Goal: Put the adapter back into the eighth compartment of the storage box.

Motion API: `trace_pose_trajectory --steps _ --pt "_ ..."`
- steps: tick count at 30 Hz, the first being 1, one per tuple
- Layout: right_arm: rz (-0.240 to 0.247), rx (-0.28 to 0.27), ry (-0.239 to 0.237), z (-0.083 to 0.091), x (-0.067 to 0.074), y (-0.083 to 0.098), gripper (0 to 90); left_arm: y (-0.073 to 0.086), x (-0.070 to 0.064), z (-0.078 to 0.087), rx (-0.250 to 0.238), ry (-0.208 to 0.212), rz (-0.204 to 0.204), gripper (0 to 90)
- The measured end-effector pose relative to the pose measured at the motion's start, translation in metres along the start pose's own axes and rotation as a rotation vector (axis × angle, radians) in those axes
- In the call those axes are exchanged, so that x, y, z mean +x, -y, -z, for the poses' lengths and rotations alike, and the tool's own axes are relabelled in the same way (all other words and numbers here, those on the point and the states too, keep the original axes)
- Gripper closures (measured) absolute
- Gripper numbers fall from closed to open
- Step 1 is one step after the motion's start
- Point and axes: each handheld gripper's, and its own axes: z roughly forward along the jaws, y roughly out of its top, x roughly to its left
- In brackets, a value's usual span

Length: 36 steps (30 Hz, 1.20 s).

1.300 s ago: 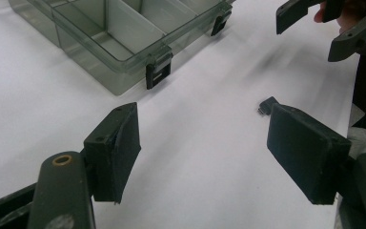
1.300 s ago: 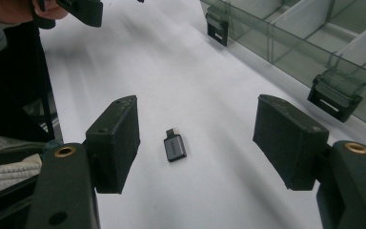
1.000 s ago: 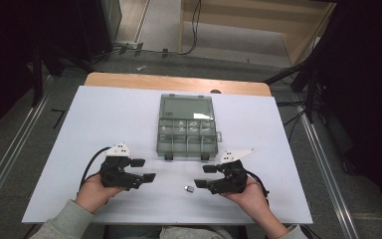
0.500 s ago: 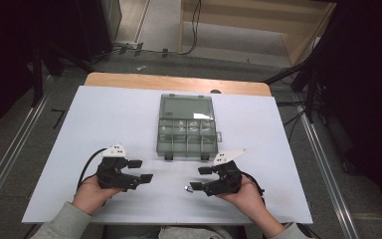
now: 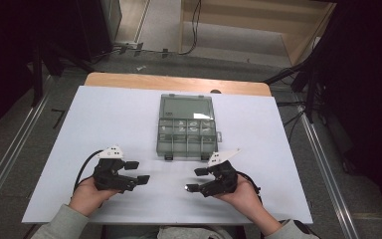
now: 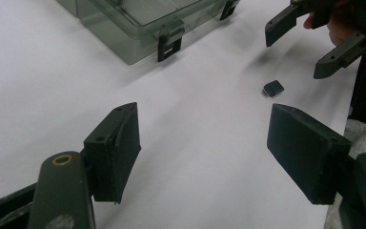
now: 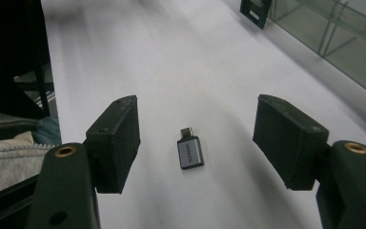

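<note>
The small grey metal plug adapter point(image 7: 190, 151) lies flat on the white table sheet point(image 5: 104, 119), its printed lettering too small to read; in the high view it is hidden beneath the right gripper point(image 5: 196, 179), whose jaws are spread wide to either side of it without touching. The left gripper point(image 5: 138, 172), likewise spread and holding nothing, rests well apart to the left. The clear plastic compartment box point(image 5: 186, 126), cut off in both gripper views, stands just beyond, with bare sheet between the grippers and along the table's near edge.

Organiser box point(image 5: 186, 127): clear glossy plastic w/ black latches; adapter point(image 7: 190, 151): brushed grey metal; table point(image 5: 104, 119): matt white; gripper pads point(image 7: 119, 143): matt black.
</note>
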Motion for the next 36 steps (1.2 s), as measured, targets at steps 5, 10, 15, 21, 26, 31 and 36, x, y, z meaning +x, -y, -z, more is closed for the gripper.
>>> trace_pose_trajectory --steps 5,10,15,21,26,31,36 --pt "0.008 0.02 0.003 -0.004 0.001 -0.001 31.0 0.001 0.0 0.001 -0.002 -0.003 0.004 26.9" --pt "0.017 0.041 0.007 -0.008 0.001 0.0 31.4 0.002 0.0 0.002 -0.001 -0.002 0.009 26.9" --pt "0.015 0.051 0.001 -0.01 0.001 0.0 32.0 0.002 0.0 0.003 -0.013 0.002 0.009 27.0" --pt "0.038 0.092 0.017 -0.016 0.003 0.001 36.0 0.002 0.002 0.004 -0.011 -0.008 0.016 27.0" --pt "0.055 0.119 0.023 -0.019 0.005 0.003 40.9 0.003 0.001 0.003 -0.005 -0.01 0.015 27.0" --pt "0.057 0.119 0.038 -0.019 0.006 0.003 47.2 0.003 0.001 0.003 -0.003 -0.012 0.016 26.9" --pt "0.049 0.126 0.048 -0.018 0.008 0.004 54.9 0.003 0.002 0.003 -0.001 -0.011 0.015 26.9"
